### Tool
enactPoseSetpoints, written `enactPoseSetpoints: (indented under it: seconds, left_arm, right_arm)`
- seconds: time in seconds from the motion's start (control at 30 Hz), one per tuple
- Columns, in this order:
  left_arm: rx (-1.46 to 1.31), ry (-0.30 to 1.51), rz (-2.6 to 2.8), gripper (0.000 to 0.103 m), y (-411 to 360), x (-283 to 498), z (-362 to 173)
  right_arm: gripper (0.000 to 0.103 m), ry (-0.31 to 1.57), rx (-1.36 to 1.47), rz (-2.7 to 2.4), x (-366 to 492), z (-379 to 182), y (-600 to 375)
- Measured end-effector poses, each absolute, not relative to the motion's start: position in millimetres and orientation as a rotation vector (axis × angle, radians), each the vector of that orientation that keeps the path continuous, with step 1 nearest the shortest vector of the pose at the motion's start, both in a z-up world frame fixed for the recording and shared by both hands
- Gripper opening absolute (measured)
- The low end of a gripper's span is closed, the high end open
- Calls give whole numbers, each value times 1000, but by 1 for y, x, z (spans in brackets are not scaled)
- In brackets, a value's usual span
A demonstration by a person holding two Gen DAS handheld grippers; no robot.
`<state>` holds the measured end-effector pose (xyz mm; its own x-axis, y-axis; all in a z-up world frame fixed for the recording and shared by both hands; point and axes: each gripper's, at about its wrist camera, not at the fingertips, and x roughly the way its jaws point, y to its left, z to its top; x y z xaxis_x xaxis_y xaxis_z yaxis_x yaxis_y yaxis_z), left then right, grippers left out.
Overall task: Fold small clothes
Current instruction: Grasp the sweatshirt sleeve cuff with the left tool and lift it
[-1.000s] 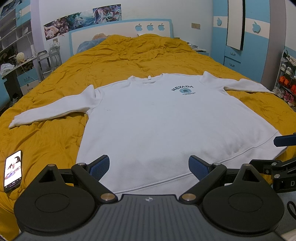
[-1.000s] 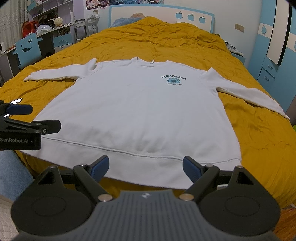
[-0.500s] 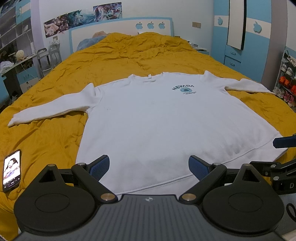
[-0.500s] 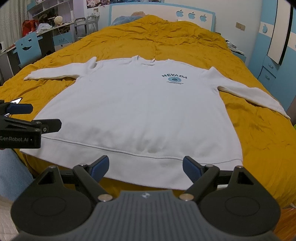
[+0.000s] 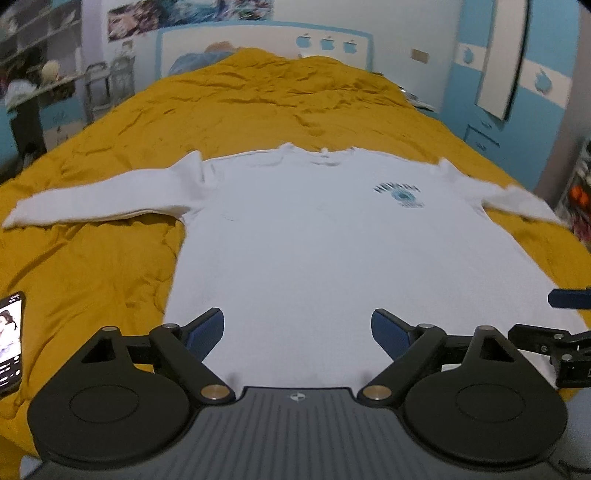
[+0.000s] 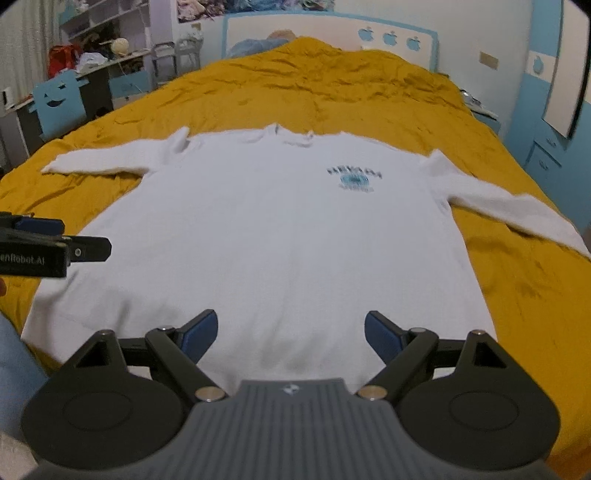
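A white long-sleeved sweatshirt (image 5: 332, 240) (image 6: 280, 236) with a small blue chest print lies flat and face up on the yellow bedspread (image 5: 277, 99), both sleeves spread sideways. My left gripper (image 5: 297, 332) hangs open over the hem, left of centre, nothing between its blue pads. My right gripper (image 6: 291, 334) is open too, above the hem's middle right. Each gripper shows at the edge of the other's view: the right one (image 5: 565, 314), the left one (image 6: 55, 240). The hem itself is hidden under the gripper bodies.
A phone (image 5: 10, 339) with a lit screen lies on the bedspread left of the sweatshirt. The headboard (image 6: 332, 33) stands at the far end. Shelves and a blue chair (image 6: 59, 99) are on the left, blue wardrobes (image 5: 524, 85) on the right.
Both grippers have moved forward and lower over the sweatshirt's hem; the garment fills more of each view. The sweatshirt itself lies as before, and both jaws stay open.
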<state>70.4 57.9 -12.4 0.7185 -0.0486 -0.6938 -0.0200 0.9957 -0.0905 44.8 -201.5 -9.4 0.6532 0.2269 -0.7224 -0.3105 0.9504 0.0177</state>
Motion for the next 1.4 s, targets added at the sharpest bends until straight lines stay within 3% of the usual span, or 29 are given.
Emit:
enactPoseSetpoints:
  seconds: [0.4,0.6,1.0,1.4]
  left_arm:
    - [-393,755,134,80,194,142,-2]
    - [-517,741,237,80,301,157,13]
    - [-820,693,389,80,471,166,-16]
    - [-1085,637,447,81,534,184,-86]
  right_arm:
    - [82,748,-69,299,166,1,-169]
    - [80,786,-55,306,216,-2,-150]
    - [31,813,-37,291,282,-28,-127]
    - [31,804,-83,382,300,-39,-74]
